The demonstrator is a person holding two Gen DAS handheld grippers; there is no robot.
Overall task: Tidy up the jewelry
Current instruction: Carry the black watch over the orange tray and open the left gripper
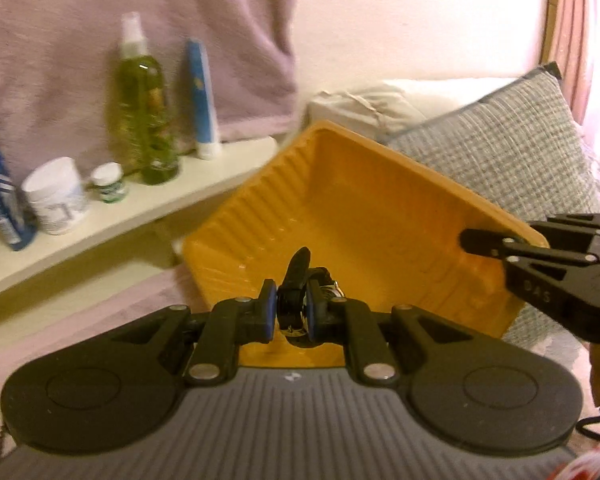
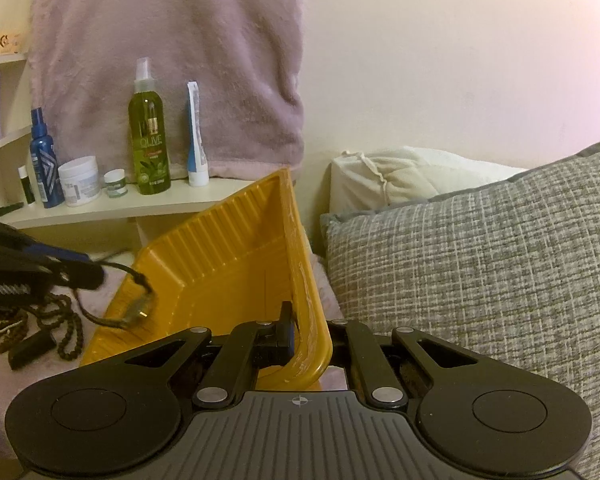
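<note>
Watch (image 1: 296,296) pinched in left gripper (image 1: 293,312), just over near rim of yellow tray (image 1: 364,184). Right gripper (image 2: 300,340) clamped on tray's right rim, tilting it. Lower over tray floor before releasing; hold tray steady.

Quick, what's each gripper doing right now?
Left gripper: shut on a black wristwatch over the yellow tray.
Right gripper: shut on the tray's rim.
</note>
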